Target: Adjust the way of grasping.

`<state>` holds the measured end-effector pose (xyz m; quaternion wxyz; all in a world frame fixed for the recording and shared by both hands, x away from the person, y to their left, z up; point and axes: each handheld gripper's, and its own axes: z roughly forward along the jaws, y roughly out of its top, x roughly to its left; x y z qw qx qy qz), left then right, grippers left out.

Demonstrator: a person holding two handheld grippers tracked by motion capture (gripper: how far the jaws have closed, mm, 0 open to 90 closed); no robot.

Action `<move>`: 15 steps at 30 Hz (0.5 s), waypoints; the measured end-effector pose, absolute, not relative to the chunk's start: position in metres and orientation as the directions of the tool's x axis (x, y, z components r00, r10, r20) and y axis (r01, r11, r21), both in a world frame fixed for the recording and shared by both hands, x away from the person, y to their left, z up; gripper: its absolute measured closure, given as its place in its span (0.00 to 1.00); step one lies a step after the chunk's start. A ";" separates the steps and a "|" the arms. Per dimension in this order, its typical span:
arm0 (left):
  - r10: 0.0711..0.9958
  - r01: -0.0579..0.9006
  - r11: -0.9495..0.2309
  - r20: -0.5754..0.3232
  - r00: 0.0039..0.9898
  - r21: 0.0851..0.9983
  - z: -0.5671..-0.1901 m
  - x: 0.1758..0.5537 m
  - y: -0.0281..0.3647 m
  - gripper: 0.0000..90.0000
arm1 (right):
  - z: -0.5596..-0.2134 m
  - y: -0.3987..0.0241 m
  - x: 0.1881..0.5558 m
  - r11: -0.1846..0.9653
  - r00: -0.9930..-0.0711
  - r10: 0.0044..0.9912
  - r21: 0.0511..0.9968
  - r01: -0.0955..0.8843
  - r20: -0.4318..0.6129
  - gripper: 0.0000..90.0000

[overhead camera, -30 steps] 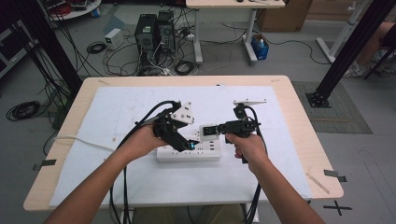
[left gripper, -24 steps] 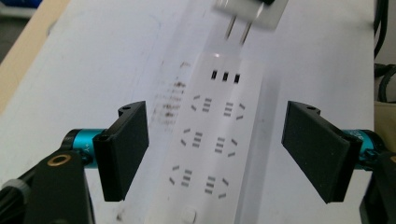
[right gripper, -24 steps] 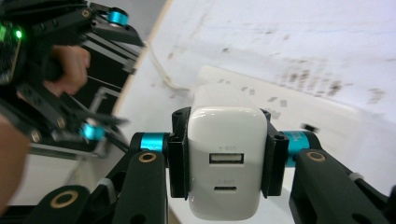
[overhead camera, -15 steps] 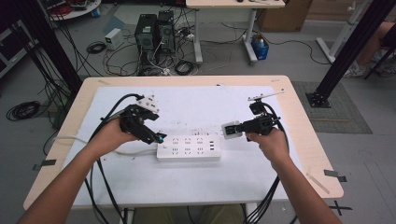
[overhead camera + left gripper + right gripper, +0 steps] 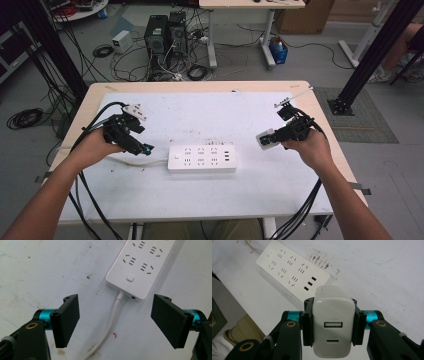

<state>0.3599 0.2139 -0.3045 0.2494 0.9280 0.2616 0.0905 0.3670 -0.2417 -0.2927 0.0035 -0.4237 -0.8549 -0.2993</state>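
The right tool (image 5: 266, 140) is pressed onto a white charger (image 5: 333, 323), one jaw on each flat side of it, and holds it above the counter (image 5: 210, 107), to the right of the white power strip (image 5: 201, 158) and clearly apart from it. In the right gripper view the face of the charger with two ports looks toward the camera, and the far end of the charger points toward the strip, which lies further away with its rows of sockets and three dark USB openings turned up. The strip lies flat near the middle of the white counter, long side across the person's view. The left tool (image 5: 115, 320) is spread, with nothing between its jaws; it hangs over the counter just beside the left end of the strip. In the left gripper view the end of the strip with its small square button (image 5: 130, 278) is ahead of the jaws, and the white cable (image 5: 110, 325) leaves that end and runs back between them on the counter, touching neither jaw. The person's hands hold both tools from the near side.
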 end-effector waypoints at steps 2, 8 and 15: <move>0.539 0.452 -0.736 0.033 0.841 0.505 -0.304 0.359 0.216 0.26 | -0.291 -0.242 0.366 0.475 -0.645 0.725 0.503 0.722 0.240 0.69; 0.561 0.472 -0.728 0.037 0.827 0.498 -0.302 0.355 0.226 0.26 | -0.285 -0.239 0.364 0.516 -0.667 0.718 0.491 0.701 0.198 0.69; 0.573 0.482 -0.722 0.039 0.818 0.496 -0.304 0.350 0.233 0.26 | -0.286 -0.235 0.361 0.552 -0.680 0.715 0.463 0.693 0.166 0.69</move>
